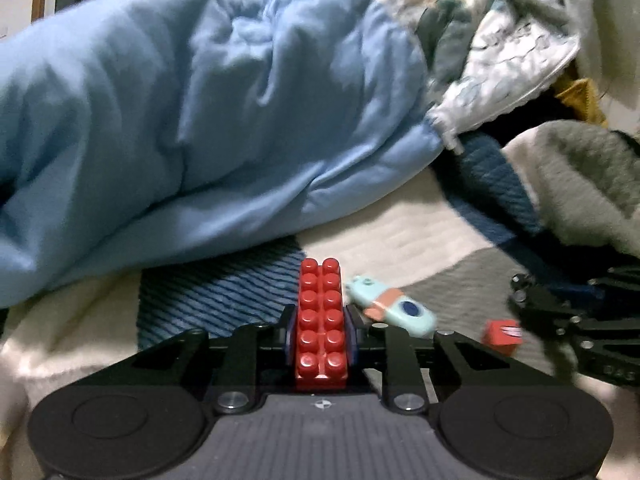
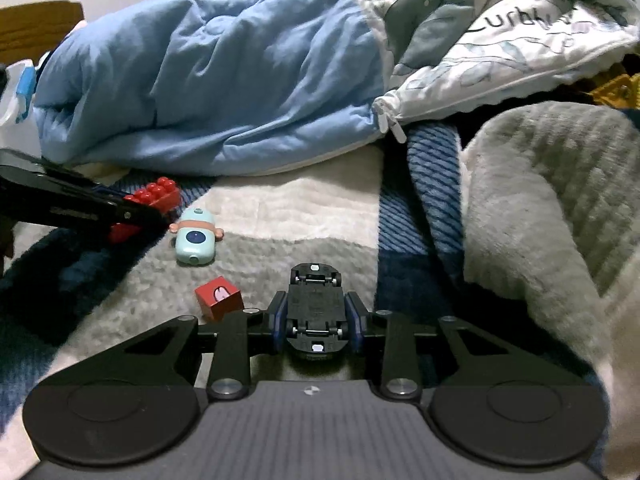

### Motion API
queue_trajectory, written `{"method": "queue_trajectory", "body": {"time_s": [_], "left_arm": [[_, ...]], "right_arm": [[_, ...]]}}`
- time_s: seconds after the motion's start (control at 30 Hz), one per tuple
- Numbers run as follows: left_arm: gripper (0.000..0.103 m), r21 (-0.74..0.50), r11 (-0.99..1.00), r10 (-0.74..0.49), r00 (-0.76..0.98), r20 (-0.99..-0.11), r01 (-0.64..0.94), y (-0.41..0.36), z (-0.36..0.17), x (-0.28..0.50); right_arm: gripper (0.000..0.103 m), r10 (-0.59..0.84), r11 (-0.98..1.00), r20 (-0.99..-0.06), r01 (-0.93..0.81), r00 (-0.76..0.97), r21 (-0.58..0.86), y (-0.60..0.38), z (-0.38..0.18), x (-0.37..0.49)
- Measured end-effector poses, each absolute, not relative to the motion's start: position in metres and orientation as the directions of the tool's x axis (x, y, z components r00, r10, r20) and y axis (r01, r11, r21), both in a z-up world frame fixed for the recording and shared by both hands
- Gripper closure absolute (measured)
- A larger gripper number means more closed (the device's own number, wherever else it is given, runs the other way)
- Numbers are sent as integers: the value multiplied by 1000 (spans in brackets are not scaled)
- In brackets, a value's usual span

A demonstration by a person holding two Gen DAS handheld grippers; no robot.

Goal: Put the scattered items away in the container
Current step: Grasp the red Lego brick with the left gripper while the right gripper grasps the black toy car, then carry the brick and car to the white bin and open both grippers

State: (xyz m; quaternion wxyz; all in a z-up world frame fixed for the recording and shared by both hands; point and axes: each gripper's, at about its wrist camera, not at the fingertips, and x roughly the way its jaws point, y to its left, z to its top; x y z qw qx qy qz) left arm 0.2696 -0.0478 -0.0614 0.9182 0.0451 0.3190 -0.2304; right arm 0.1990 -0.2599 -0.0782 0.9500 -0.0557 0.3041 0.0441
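Note:
My left gripper [image 1: 319,330] is shut on a long red studded brick [image 1: 320,312], studs up, held over the bed. It shows from the side in the right wrist view [image 2: 154,194]. My right gripper [image 2: 316,314] is shut on a small black toy car [image 2: 316,304], turned underside up with its wheels showing. A mint-green rocket-shaped toy [image 2: 196,240] and a small red cube [image 2: 219,298] lie on the blanket between the grippers; both also show in the left wrist view, the rocket [image 1: 394,310] and the cube [image 1: 502,334]. No container is in view.
A bulky light-blue quilt [image 2: 208,88] lies across the back of the bed. A grey fleece blanket [image 2: 540,208] is heaped on the right. The bed cover [image 2: 304,208] is blue, grey and white checked. A white object [image 2: 16,92] stands at the far left.

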Motion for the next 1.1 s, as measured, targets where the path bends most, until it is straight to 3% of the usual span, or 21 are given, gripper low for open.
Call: {"method": "queue_trajectory", "body": {"time_s": [0.23, 0.47, 0.7, 1.1], "left_arm": [[76, -27, 892, -382, 722, -577, 450, -37, -29, 207], [76, 17, 943, -270, 794, -544, 332, 5, 6, 147], [76, -33, 983, -176, 864, -472, 182, 81, 44, 118], [76, 10, 999, 44, 908, -418, -44, 181, 79, 109]], "right_arm": [[70, 51, 991, -568, -111, 821, -71, -253, -61, 160], [70, 108, 986, -559, -160, 822, -45, -219, -45, 133], [70, 215, 967, -521, -256, 826, -7, -154, -17, 121], [70, 420, 888, -415, -461, 807, 1, -29, 35, 132]]}}
